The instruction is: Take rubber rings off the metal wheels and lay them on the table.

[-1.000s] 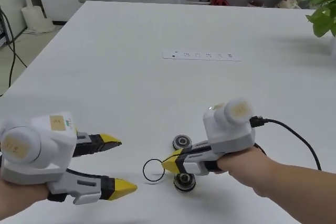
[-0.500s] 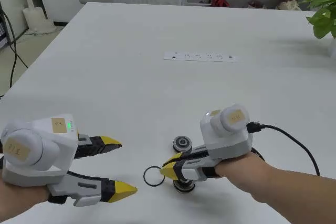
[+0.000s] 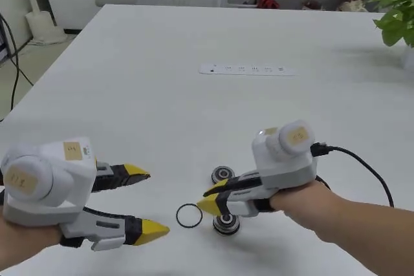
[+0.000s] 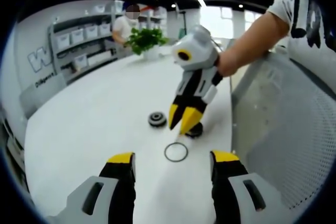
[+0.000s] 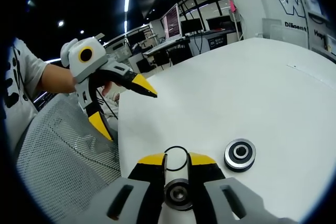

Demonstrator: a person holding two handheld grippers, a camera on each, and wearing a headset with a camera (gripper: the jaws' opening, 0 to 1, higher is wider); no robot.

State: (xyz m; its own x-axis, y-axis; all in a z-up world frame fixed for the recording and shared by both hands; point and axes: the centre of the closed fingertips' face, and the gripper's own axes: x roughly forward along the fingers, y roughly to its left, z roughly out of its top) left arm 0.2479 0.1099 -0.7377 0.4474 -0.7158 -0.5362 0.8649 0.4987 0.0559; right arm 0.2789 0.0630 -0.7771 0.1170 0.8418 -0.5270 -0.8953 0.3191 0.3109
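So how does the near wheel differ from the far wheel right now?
The far wheel has a thick black rubber rim; the near wheel looks bare metal. The near wheel sits between the jaws of the right tongs, contact unclear; the far wheel stands free. Both lie flat on the table, beside a loose rubber ring.

Open-plan lab office, long white table (image 3: pixel 194 43), shelves of bins (image 4: pixel 79 38), desk monitors (image 5: pixel 173 22), potted plant (image 4: pixel 144 40)
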